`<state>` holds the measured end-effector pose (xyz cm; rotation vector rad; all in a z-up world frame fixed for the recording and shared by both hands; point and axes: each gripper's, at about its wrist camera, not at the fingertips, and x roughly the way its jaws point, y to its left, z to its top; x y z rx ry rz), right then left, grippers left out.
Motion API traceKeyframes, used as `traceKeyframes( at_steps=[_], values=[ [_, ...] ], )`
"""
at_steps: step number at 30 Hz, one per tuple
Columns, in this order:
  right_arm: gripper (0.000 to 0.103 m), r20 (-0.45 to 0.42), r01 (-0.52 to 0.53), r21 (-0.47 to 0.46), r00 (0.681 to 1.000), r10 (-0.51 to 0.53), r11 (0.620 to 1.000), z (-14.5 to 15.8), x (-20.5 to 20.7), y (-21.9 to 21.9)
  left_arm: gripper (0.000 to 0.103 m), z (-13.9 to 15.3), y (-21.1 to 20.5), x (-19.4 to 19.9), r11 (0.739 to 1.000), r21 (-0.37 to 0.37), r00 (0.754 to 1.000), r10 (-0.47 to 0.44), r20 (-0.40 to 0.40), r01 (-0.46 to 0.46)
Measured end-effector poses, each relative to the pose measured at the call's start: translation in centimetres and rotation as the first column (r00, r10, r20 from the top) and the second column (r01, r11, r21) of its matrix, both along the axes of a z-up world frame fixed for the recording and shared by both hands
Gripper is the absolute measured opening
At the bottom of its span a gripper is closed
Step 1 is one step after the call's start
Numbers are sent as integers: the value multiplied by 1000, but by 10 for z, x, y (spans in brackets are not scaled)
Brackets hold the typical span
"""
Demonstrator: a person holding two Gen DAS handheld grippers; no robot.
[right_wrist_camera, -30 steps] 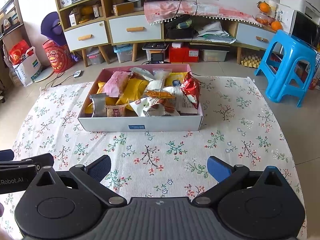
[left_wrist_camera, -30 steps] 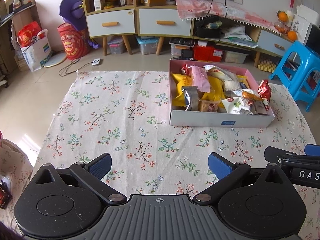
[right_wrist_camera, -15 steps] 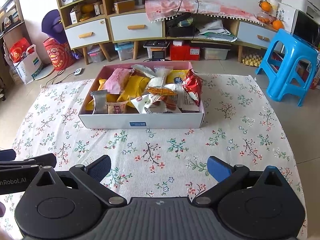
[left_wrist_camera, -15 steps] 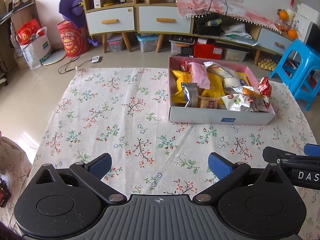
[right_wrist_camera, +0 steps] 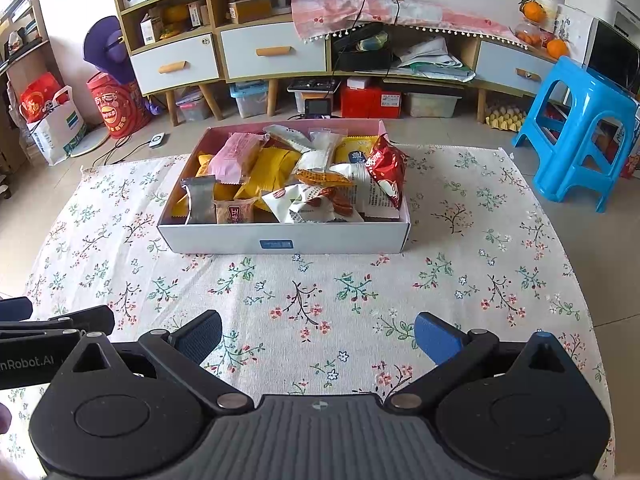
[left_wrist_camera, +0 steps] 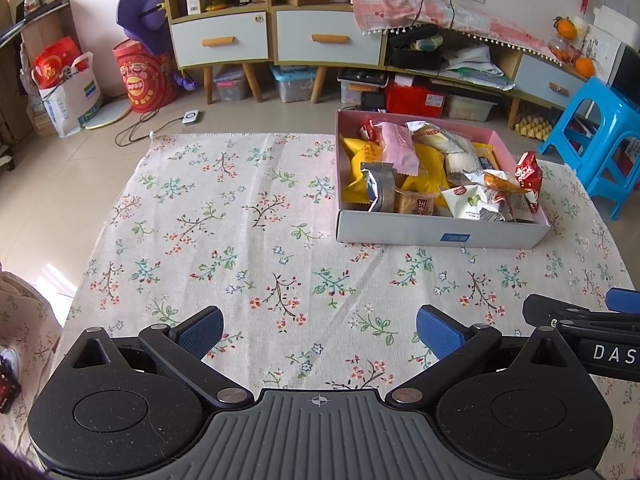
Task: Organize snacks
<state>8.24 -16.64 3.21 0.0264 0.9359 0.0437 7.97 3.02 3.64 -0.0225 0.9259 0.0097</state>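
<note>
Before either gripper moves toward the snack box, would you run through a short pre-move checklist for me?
1. Left gripper open, holding nothing: ok.
2. Right gripper open, holding nothing: ok.
3. Snack box flat on the floral cloth: ok.
4. Cloth between grippers and box free of loose snacks: ok.
5. Red packet fully inside the box: not ok, it leans over the right wall.
6. Box room for pressing packets down: cannot tell.

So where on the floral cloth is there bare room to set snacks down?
The floral cloth is bare left of the pink-lined cardboard box, and between its front wall and both open grippers. The box itself is crammed with snack packets.
</note>
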Motion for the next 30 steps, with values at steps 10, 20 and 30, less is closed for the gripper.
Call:
traceKeyframes(
  at_steps=[10,20,30],
  values=[
    [93,-5,-4,-1,1000,4,1000,-2,0,0,103,-1,0,0,1000,-1,1000,-1,-1,1],
    [93,-5,-3,-2,1000,3,1000,-2,-1,0,103,-3,-1,-1,1000,-1,1000,-1,-2,1],
    [93,-13,0,-18,1000,-1,1000,-8,-1,1,103,-8,-6,-5,1000,21,1000,-7,3,7]
  ],
)
